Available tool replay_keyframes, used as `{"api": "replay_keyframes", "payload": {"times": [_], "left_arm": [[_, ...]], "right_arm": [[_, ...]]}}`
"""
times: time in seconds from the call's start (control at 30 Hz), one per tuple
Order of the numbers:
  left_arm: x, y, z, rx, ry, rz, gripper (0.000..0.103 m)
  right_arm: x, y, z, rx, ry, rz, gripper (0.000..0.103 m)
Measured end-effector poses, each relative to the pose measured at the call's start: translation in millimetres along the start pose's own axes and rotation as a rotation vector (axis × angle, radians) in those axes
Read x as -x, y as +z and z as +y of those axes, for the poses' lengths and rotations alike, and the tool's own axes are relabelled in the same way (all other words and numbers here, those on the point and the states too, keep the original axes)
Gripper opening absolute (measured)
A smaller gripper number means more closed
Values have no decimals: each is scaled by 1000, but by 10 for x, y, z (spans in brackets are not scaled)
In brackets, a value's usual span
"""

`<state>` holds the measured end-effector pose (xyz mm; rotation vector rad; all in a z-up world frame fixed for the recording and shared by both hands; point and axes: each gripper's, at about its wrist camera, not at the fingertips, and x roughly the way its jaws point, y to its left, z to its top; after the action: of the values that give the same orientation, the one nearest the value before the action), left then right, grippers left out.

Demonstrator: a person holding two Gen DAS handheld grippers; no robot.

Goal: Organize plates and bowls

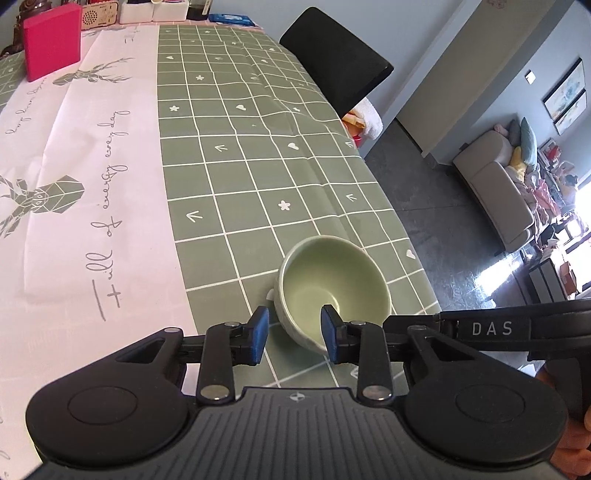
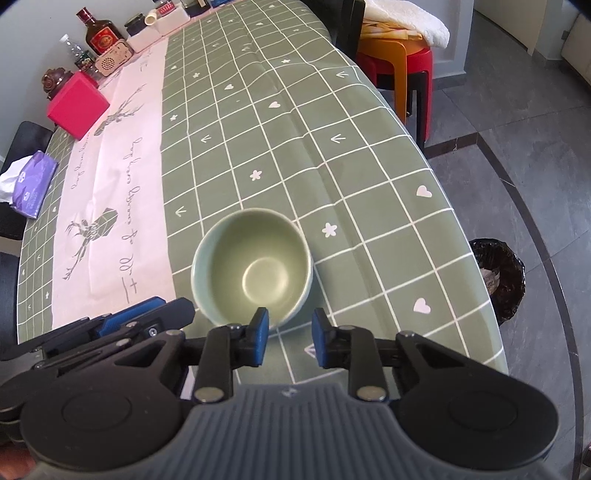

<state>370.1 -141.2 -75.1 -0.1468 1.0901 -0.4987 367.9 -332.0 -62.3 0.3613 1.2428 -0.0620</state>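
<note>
One pale green bowl (image 1: 325, 291), upright, mouth up, empty; it sits on the green checked cloth of the bench (image 1: 236, 155), low and right of centre in the left wrist view, low centre in the right wrist view (image 2: 255, 266), near the bench's edge on the floor side. No plates in view.

Two tongs, both at the bowl's near rim. Left tongs (image 1: 295, 334): jaws part open, straddling the rim, one blue pad outside the wall, the other inside the bowl. A gap shows beside the outer pad, so this reads as not yet clamped. Placed so, I judge, to pinch the wall for a lift.

Right tongs (image 2: 290, 338): jaws narrowly parted, nothing between them but cloth. The left pad sits over the bowl's near rim; whether it touches cannot be told. Probable purpose: steadying the bowl, or a second hold on it.

Sundry items, top left of both views, well apart from the bowl: red box (image 2: 77, 107), small speaker (image 2: 112, 59), bottle (image 2: 99, 31), white containers. Purple tissue pack (image 2: 33, 181) at the left edge of the right wrist view.

Off the bench: black chair (image 1: 332, 66); stacked red and orange stools (image 2: 399, 62) under a white towel; lined bin (image 2: 498, 280) on the floor at right.
</note>
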Motion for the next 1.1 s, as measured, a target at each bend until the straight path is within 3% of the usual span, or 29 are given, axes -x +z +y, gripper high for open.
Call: {"api": "replay_keyframes", "payload": {"times": [0.17, 0.63, 1.1], "left_arm": [[-152, 43, -21, -39, 43, 9, 33], [-439, 61, -87, -65, 71, 83, 21], [-389, 23, -193, -86, 133, 104, 16]], "right_arm": [[-154, 99, -4, -7, -29, 20, 21], [-413, 160, -33, -25, -34, 68, 12], [-387, 126, 2, -3, -33, 70, 10]]}}
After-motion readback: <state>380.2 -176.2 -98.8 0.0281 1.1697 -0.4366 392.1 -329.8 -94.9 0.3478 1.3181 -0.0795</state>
